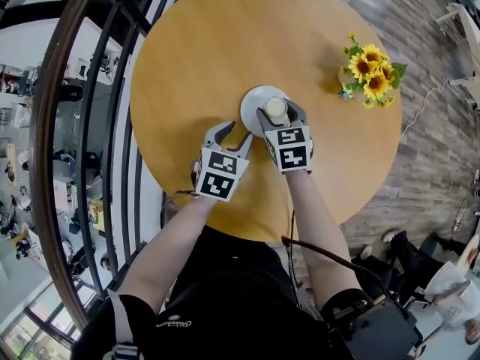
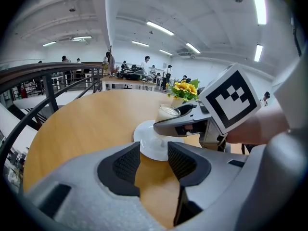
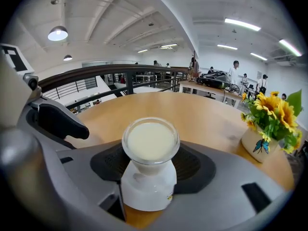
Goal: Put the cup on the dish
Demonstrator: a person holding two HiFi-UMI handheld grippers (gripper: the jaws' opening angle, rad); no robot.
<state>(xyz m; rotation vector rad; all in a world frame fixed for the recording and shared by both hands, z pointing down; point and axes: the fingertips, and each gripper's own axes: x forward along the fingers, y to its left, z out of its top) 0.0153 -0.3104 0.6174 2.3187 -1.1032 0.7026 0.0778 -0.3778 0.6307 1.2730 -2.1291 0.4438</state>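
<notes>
A small cup [image 1: 277, 108] of milky white liquid stands upright between the jaws of my right gripper [image 1: 279, 112], which is shut on it. In the right gripper view the cup [image 3: 150, 143] fills the space between the pads. It sits over the white dish [image 1: 251, 100] near the middle of the round wooden table [image 1: 195, 58]; I cannot tell whether it touches the dish. My left gripper [image 1: 237, 133] is open and empty, just left of the dish at its near side. From the left gripper view, the dish [image 2: 147, 143] lies beyond the open jaws, the cup [image 2: 168, 112] above it.
A white vase of sunflowers [image 1: 371, 73] stands at the table's right side, also seen as flowers [image 3: 272, 114] in the right gripper view. A dark railing [image 1: 97, 126] curves past the table's left edge, with a lower floor beyond it.
</notes>
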